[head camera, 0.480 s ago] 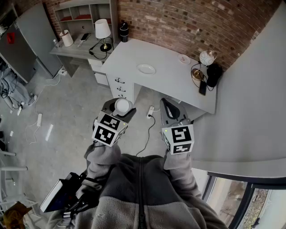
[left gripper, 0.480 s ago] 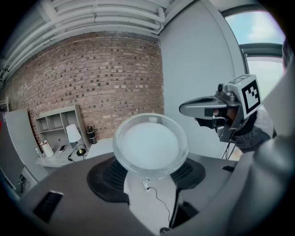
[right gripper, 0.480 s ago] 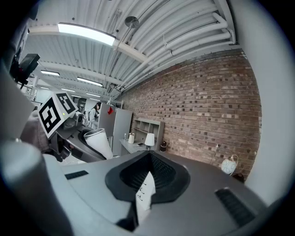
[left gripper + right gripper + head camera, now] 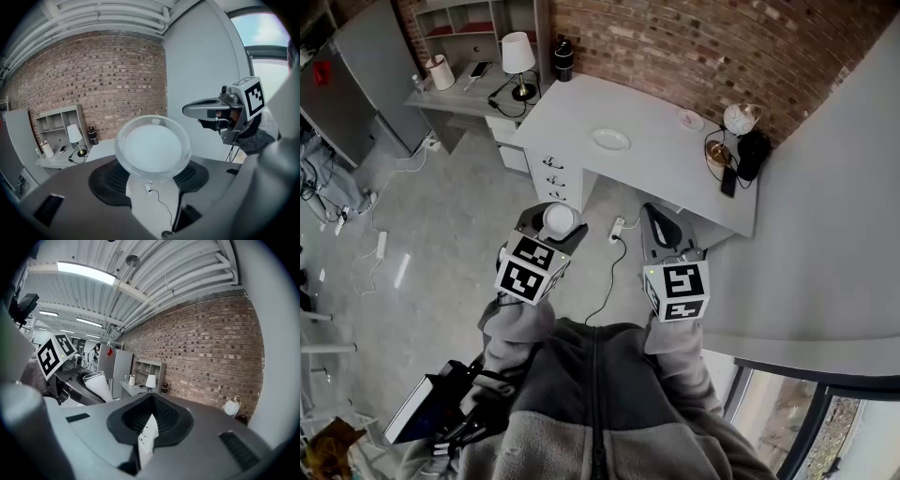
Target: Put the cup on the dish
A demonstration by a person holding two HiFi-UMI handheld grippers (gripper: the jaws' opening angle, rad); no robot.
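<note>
A: Head view: spot the cup (image 4: 560, 219) pinched in the left gripper (image 4: 549, 227), mid-frame; right gripper (image 4: 652, 214) pressed together, empty.
B: Dish (image 4: 610, 140) upper centre on the desk (image 4: 675, 173), well apart.
A: Left gripper view: cup rim-on between jaws.
B: Right gripper view: closed on nothing; cup at left.

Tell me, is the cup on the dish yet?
Not yet. Done: the cup is picked up. In hand: the left gripper grips it in its fingers, well short of the white desk. Left: carry it over and set it on the dish, which sits bare. The right gripper is empty.
</note>
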